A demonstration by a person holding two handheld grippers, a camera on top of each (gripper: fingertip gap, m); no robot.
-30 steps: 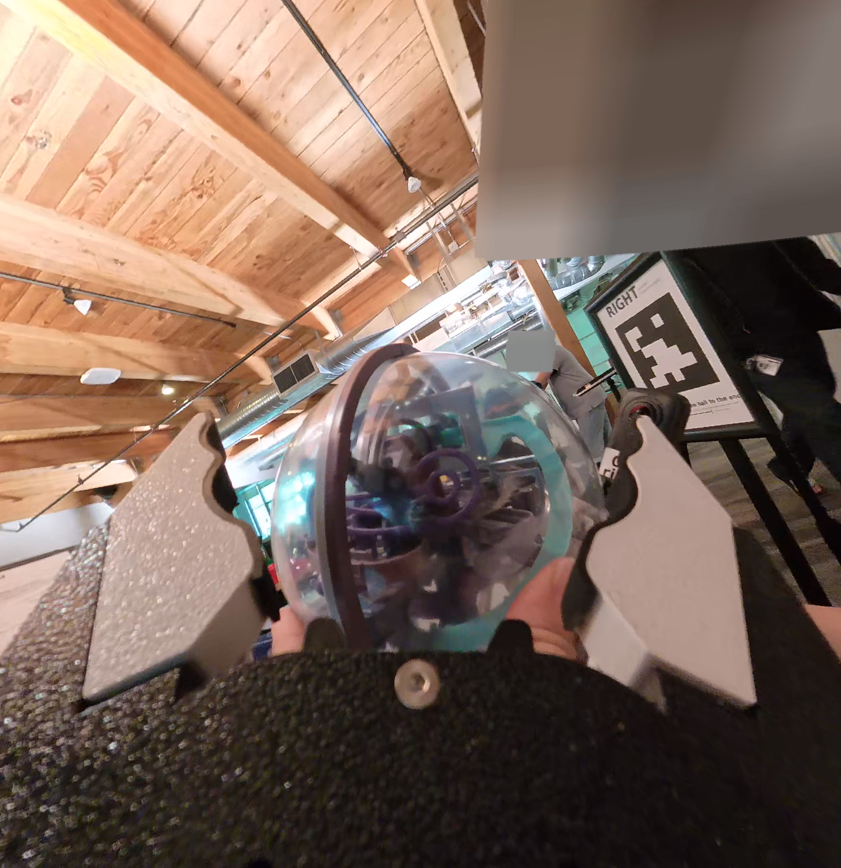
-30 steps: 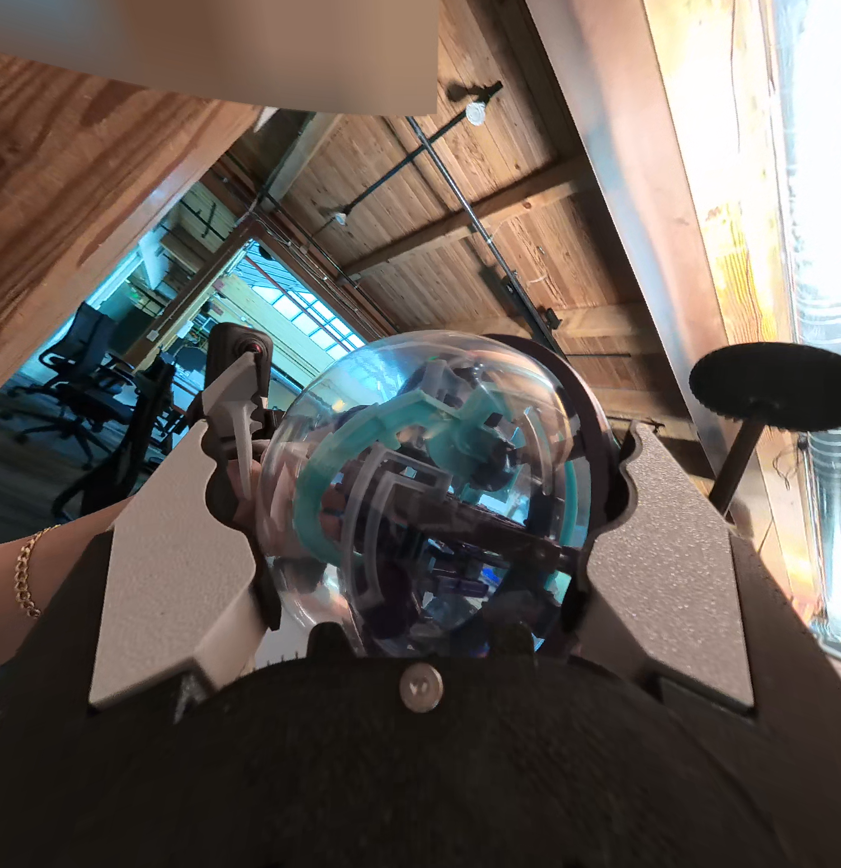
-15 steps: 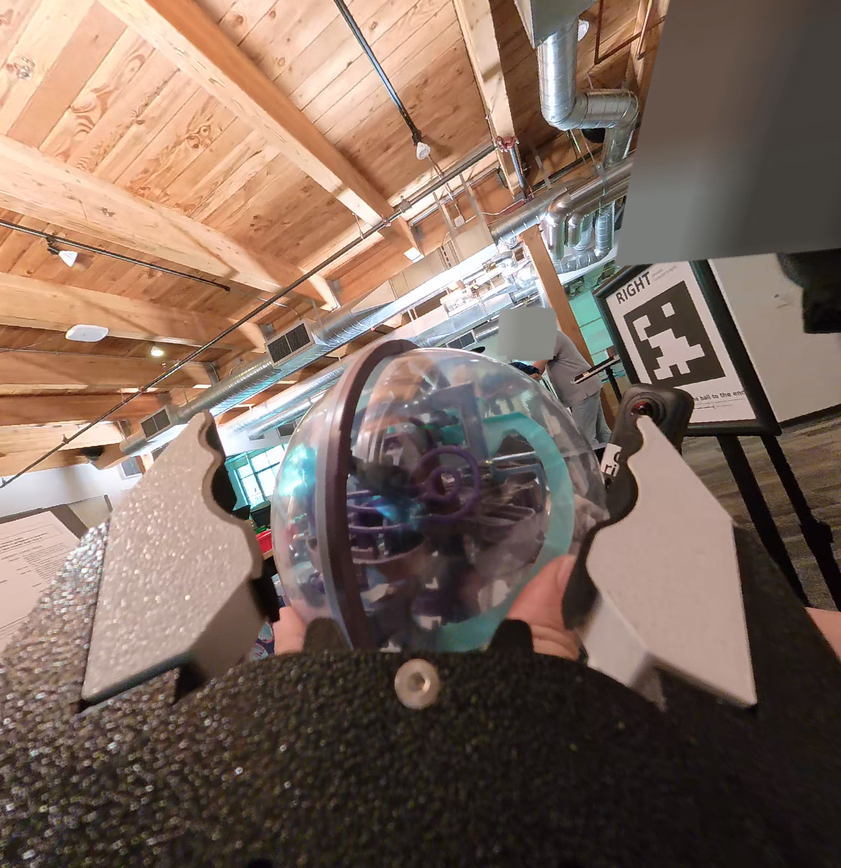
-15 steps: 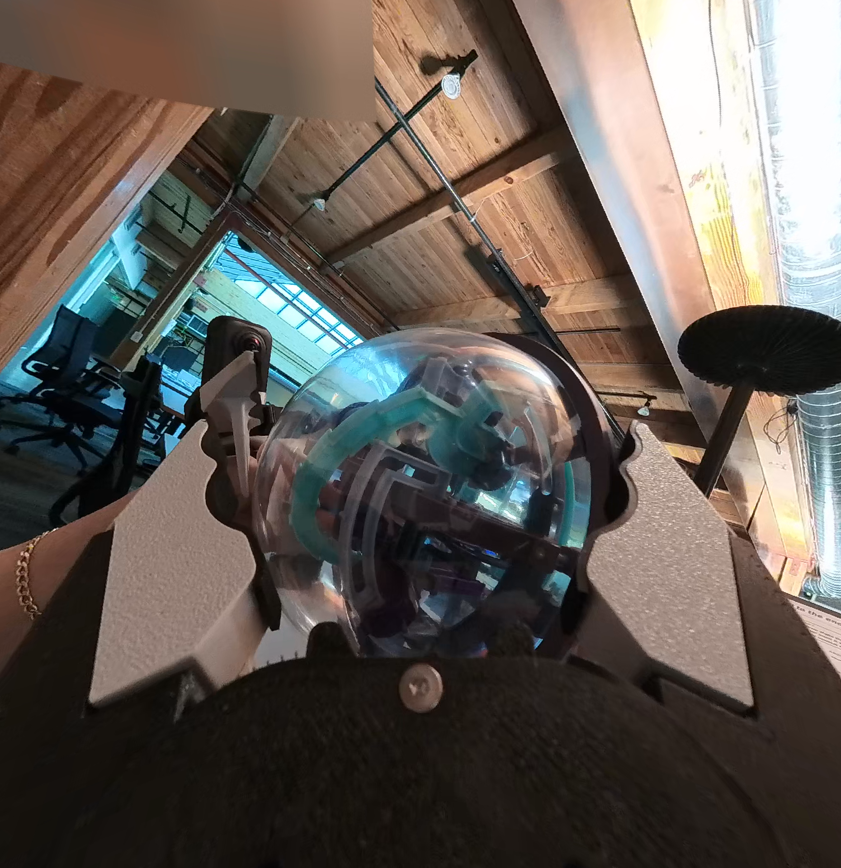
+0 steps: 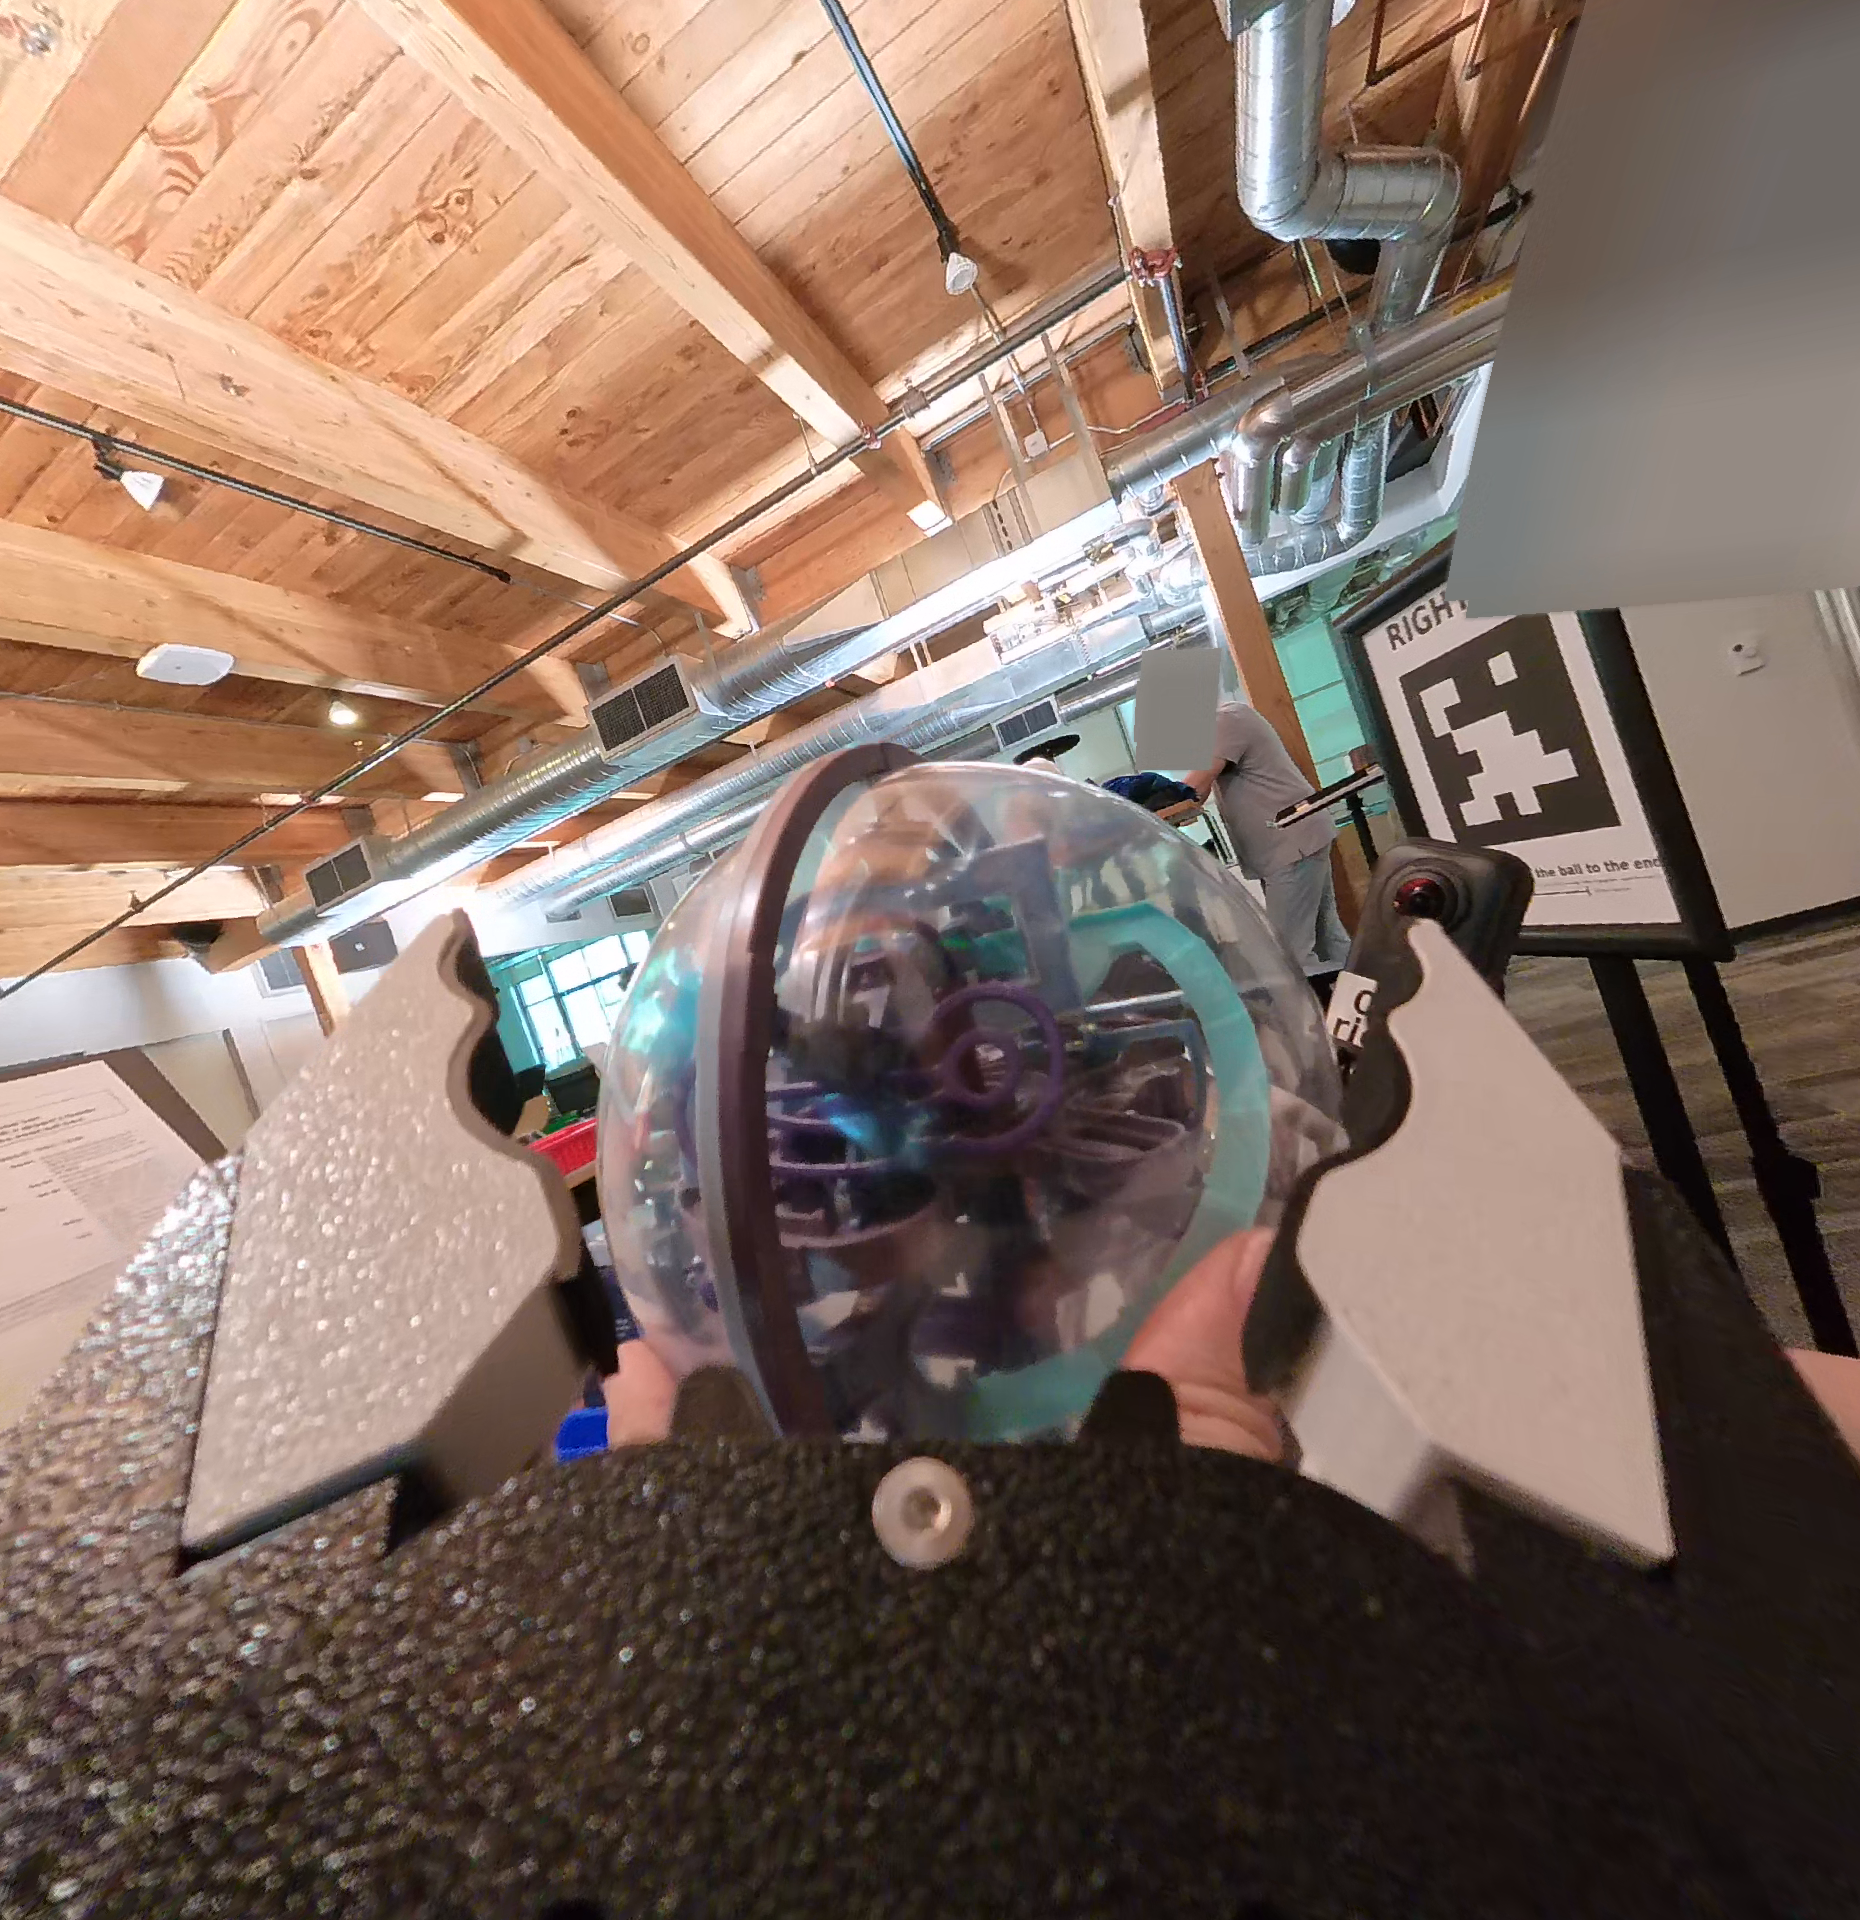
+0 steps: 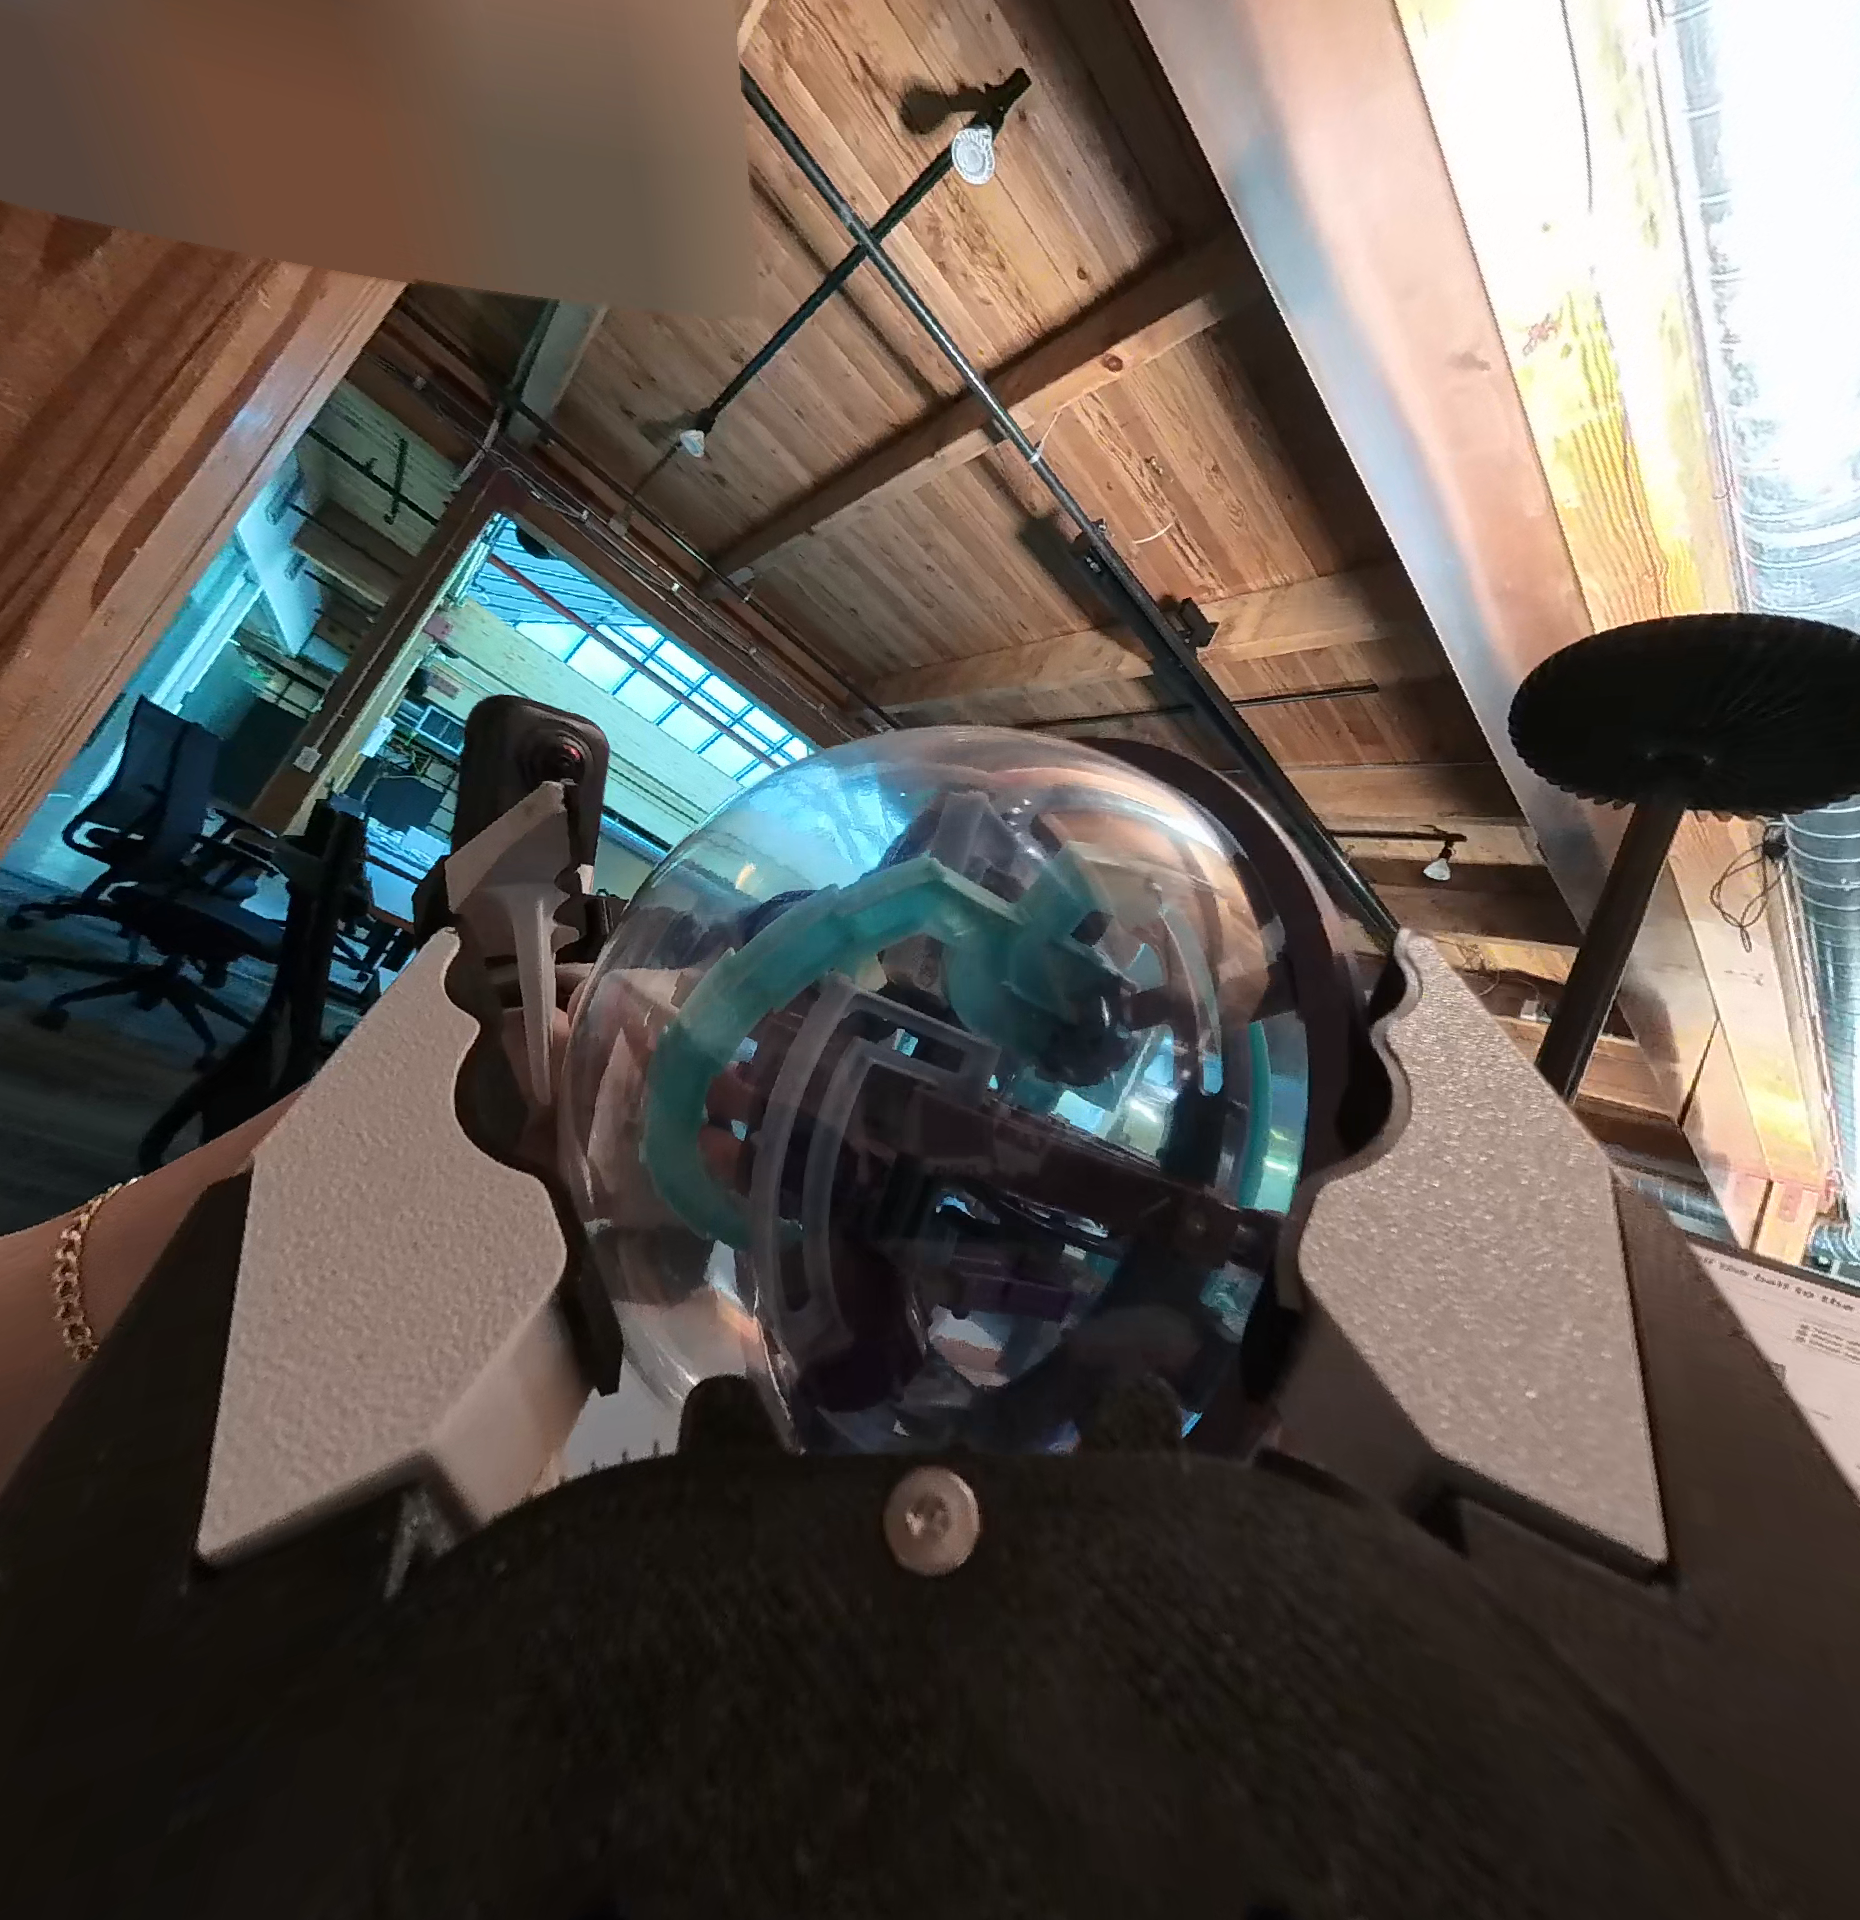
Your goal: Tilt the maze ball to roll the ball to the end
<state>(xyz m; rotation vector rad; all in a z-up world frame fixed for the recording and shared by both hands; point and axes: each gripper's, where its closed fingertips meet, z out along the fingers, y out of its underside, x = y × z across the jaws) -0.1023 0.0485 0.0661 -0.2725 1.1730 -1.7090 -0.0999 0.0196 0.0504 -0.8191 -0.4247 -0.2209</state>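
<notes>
The maze ball (image 5: 957, 1101) is a clear sphere with a dark seam ring and teal, purple and grey tracks inside. It is held up in the air between both grippers. My left gripper (image 5: 941, 930) is shut on it, with both grey fingers (image 5: 386, 1195) pressed to its sides. My right gripper (image 6: 926, 940) is shut on the same maze ball (image 6: 936, 1091), clamping it from another side. The right gripper's camera (image 5: 1445, 904) shows beside the ball in the left wrist view. The left gripper (image 6: 521, 862) shows at the ball's left in the right wrist view. I cannot pick out the small ball inside.
Both views look up at wooden ceiling beams and metal ducts. A sign on a black stand (image 5: 1508, 748) is at the right, with a person (image 5: 1269, 821) standing far back. Office chairs (image 6: 147, 831) and a black disc on a pole (image 6: 1715, 717) are also in view. A wrist with a gold bracelet (image 6: 74, 1288) is at the left edge.
Both grippers have swung together with the ball held fast between them. The background has shifted, with more ducts and room showing. The ball has not slipped in either grasp.
</notes>
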